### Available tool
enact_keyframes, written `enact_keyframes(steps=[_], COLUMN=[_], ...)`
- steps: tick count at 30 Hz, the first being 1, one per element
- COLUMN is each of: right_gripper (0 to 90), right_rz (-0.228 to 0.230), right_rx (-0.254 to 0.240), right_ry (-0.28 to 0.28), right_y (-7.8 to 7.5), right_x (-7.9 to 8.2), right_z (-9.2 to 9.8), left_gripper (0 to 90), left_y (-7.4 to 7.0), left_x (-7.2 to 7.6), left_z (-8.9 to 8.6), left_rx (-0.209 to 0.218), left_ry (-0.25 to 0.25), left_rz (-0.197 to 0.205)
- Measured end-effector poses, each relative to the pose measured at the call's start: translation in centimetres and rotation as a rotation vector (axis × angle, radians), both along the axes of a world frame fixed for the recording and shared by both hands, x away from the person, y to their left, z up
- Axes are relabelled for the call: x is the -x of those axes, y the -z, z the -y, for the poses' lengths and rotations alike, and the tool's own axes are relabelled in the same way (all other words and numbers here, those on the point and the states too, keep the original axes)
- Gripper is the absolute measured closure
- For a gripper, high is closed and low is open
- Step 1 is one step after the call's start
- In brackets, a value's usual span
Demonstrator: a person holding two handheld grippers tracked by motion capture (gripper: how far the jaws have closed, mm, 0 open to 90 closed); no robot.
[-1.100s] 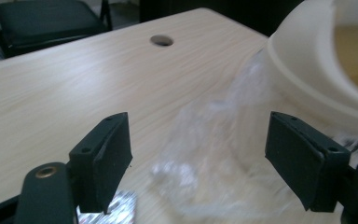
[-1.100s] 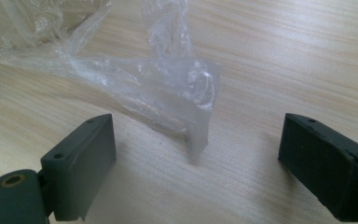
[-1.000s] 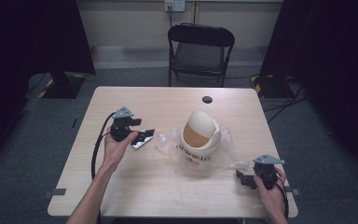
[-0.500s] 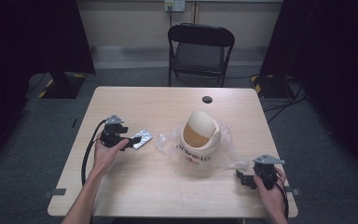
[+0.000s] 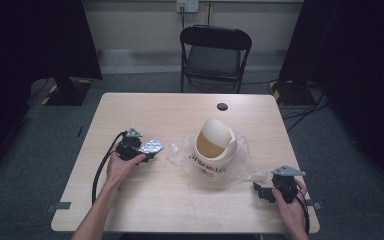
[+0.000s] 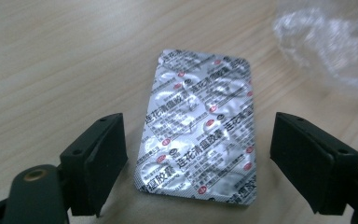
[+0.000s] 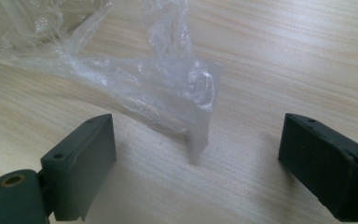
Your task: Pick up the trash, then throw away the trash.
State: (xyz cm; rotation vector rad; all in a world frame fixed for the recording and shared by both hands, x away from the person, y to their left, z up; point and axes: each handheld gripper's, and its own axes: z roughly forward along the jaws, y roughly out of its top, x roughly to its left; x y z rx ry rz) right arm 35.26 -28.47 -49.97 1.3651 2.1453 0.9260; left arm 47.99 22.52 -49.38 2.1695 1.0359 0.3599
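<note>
A silver foil blister pack [image 6: 198, 126] printed with red and black text lies flat on the wooden table [image 5: 145, 115]. My left gripper [image 6: 198, 140] is low over it, with a jaw on each side. Small gaps show at both edges of the blister pack [image 5: 151, 146], so the pads do not press on it, and the left gripper [image 5: 148, 153] is open. My right gripper [image 5: 261, 192] rests near the front right corner, open. A crumpled tip of clear plastic wrap [image 7: 186, 98] reaches in between its jaws [image 7: 198, 144] without touching them.
A cream tub with a domed lid [image 5: 214, 142] stands mid-table on the clear plastic wrap [image 5: 240, 167]. A small black disc [image 5: 222, 106] lies near the far edge. A black folding chair [image 5: 215, 55] stands behind the table.
My left gripper has come down and slid back toward the left front, settling around the blister pack, which has stayed in place. The right gripper has not moved.
</note>
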Motion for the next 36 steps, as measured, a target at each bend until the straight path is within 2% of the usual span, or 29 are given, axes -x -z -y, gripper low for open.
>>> enact_keyframes(steps=[1, 5, 7, 9, 10, 14, 16, 18, 19, 24, 27, 33, 34, 35, 36], right_gripper=[10.2, 10.2, 10.2, 10.2, 10.2, 10.2, 10.2, 10.2, 10.2, 10.2, 10.3, 10.2, 10.2, 10.2, 10.2], right_rz=[0.000, 0.000, 0.000, 0.000, 0.000, 0.000, 0.000, 0.000, 0.001, -0.002, 0.000, 0.000, 0.000, 0.000, 0.001], right_rx=[0.000, 0.000, 0.000, 0.000, 0.000, 0.000, 0.000, 0.000, 0.001, -0.002, 0.000, -0.001, -0.001, -0.001, 0.000], right_ry=[0.001, 0.001, 0.000, 0.000, 0.001, 0.000, 0.000, 0.000, 0.002, 0.008, 0.007, 0.007, 0.006, 0.006, 0.005], right_y=[0.0, 0.0, 0.0, 0.0, 0.0, 0.0, 0.0, 0.0, 0.0, 0.0, 0.0, 0.0, 0.0, 0.0, 0.0], right_x=[0.0, 0.0, 0.0, 0.0, 0.0, 0.0, 0.0, 0.0, 0.0, -0.1, -0.1, -0.1, -0.1, -0.1, -0.1], right_z=[0.0, 0.0, 0.0, 0.0, 0.0, 0.0, 0.0, 0.0, 0.0, -0.1, -0.1, -0.1, -0.1, -0.1, -0.1], left_gripper=[15.8, 23.1, 28.9, 32.9, 33.6, 34.0, 34.1, 34.2, 34.2, 34.2, 34.2, 34.1, 34.1, 34.2, 34.1], left_y=[0.1, 0.0, 0.0, 0.0, 0.2, 0.2, 0.2, -0.1, 0.0, 0.0, -0.2, -0.4, -0.9, -0.9, -1.4], left_x=[0.0, 0.0, 0.0, 0.0, 0.1, 0.2, 0.3, 0.5, 0.6, 0.6, 0.6, 1.0, 1.3, 1.3, 1.7], left_z=[0.1, 0.1, 0.0, -0.3, -0.4, -0.5, -0.5, -0.5, -0.5, -1.0, -0.8, -0.8, -0.7, -0.7, -0.7], left_rx=[0.002, -0.033, -0.020, -0.033, -0.006, -0.010, -0.003, -0.030, -0.023, -0.007, -0.017, 0.019, 0.037, 0.037, 0.067], left_ry=[-0.002, -0.016, -0.019, -0.021, -0.025, -0.018, -0.022, 0.000, 0.005, -0.015, -0.020, -0.024, -0.025, -0.025, -0.011], left_rz=[0.006, 0.037, 0.039, 0.052, 0.058, 0.069, 0.064, 0.051, 0.048, 0.041, 0.033, 0.028, 0.042, 0.042, 0.056])
